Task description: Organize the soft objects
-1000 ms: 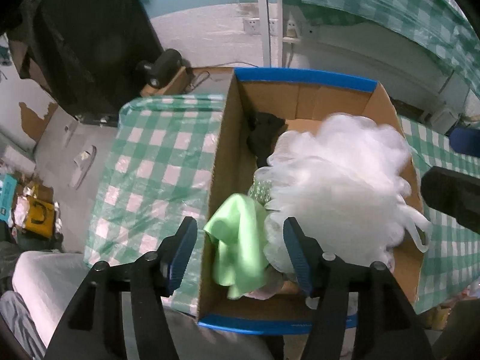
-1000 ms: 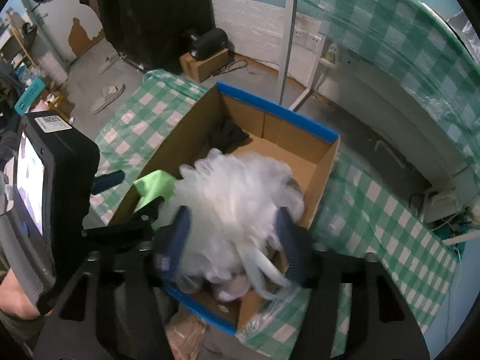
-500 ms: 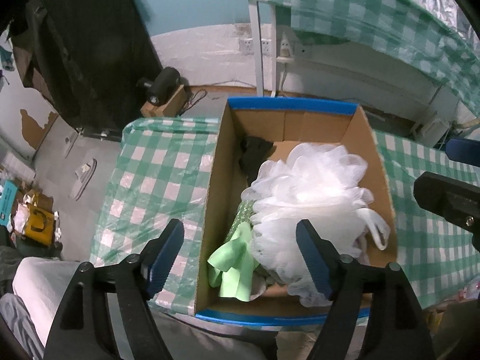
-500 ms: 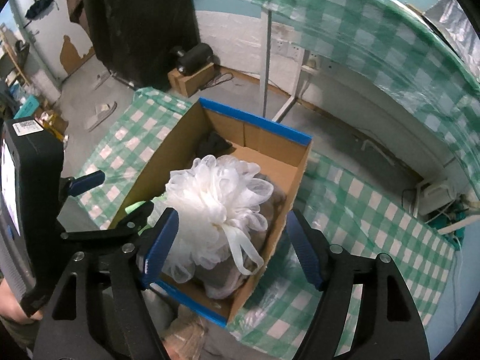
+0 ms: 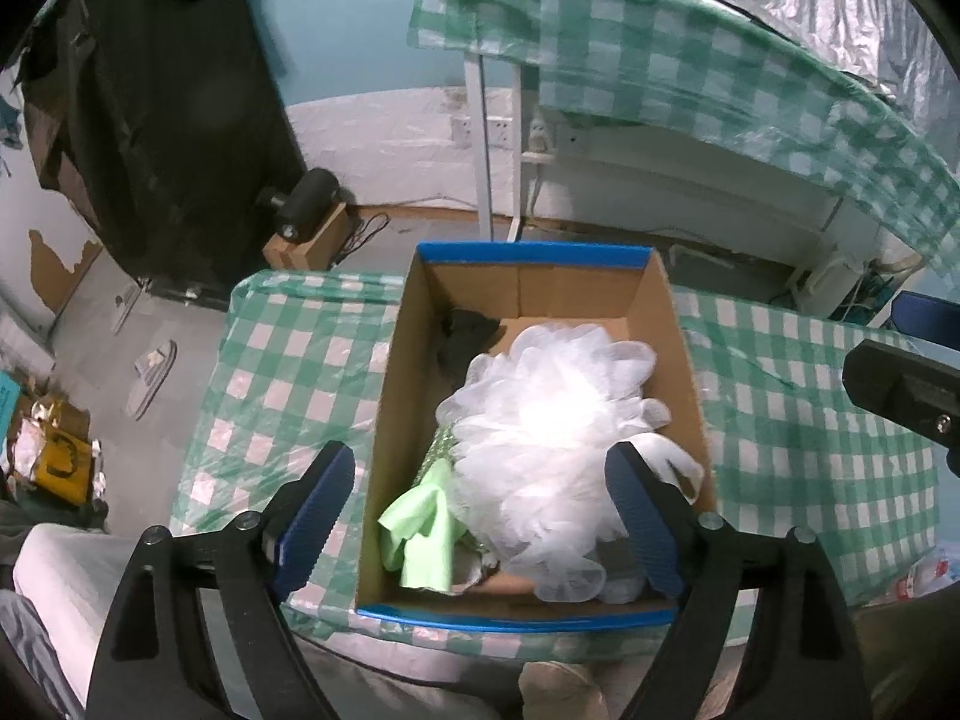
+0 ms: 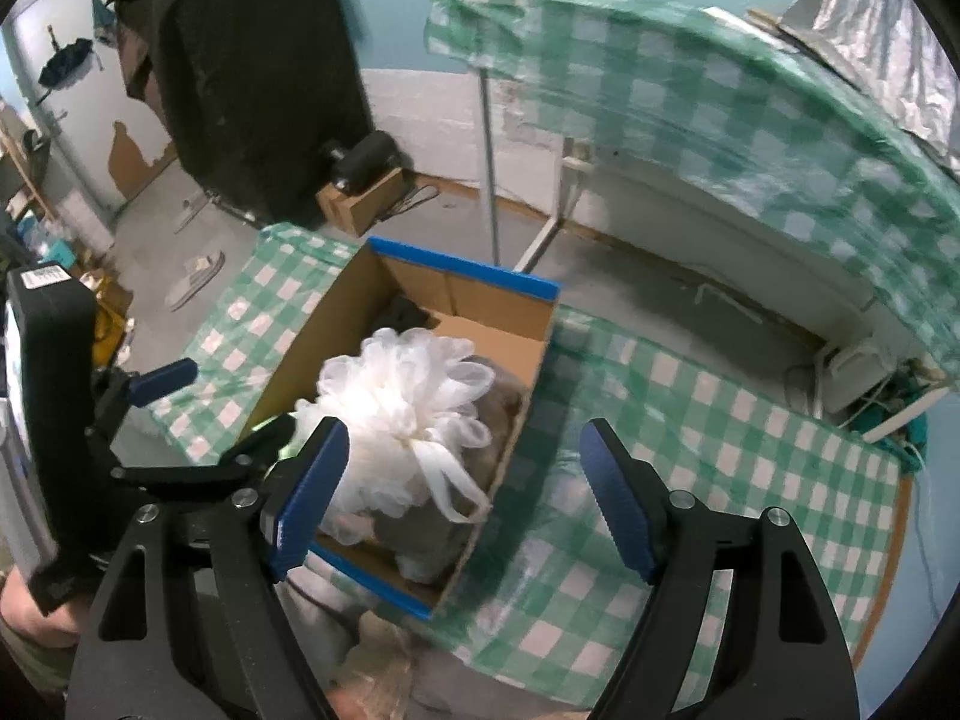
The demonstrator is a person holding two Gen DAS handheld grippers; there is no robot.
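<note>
A cardboard box (image 5: 396, 396) with blue-taped rims stands on a low table with a green checked cloth (image 5: 282, 378). Inside lie a white mesh bath pouf (image 5: 552, 438), a light green cloth (image 5: 420, 534), a black soft item (image 5: 468, 330) at the far end and a grey soft item (image 6: 420, 528). My left gripper (image 5: 480, 516) is open and empty, well above the box's near end. My right gripper (image 6: 462, 504) is open and empty, above the box's right rim (image 6: 510, 456). The pouf (image 6: 402, 408) also shows in the right wrist view.
A second table with a green checked cloth (image 5: 690, 72) stands behind, over white frames. A black speaker on a small box (image 5: 306, 210) sits on the floor at the far left. Slippers (image 5: 150, 378) and clutter lie on the floor at left.
Both grippers have pulled up and back from the box. The right gripper has let go of the white pouf, which now rests in the box. Both jaws have spread wider.
</note>
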